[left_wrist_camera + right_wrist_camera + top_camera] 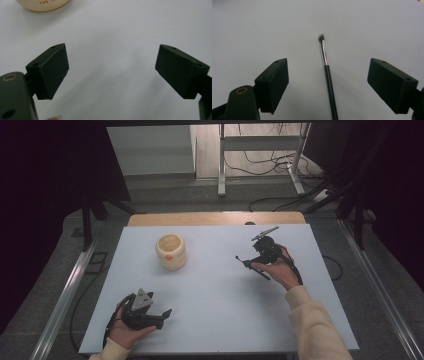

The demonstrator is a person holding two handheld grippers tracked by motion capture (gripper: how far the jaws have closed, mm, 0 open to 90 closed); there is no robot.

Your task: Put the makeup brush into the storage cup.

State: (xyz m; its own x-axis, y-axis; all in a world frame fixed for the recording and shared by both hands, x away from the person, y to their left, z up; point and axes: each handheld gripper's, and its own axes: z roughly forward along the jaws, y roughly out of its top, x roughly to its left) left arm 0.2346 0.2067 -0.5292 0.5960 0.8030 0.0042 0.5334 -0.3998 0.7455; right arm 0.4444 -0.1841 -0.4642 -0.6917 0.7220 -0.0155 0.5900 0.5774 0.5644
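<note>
White counter carries everything, and it lies bare between the two hands. Toward its far left stands a cream jar with an open mouth, upright and well apart from both tools. The left tool rests low near the front edge, its jaws spread wide with nothing between them. The right tool hovers at the right side of the counter, jaws also spread, straddling a thin black makeup brush that lies flat between them without touching either pad. The brush is slim and lies tight against the surface, so a closing pinch may well skid over it, roll it sideways or tip its bristle end up if the pads come down uneven or too high.
</note>
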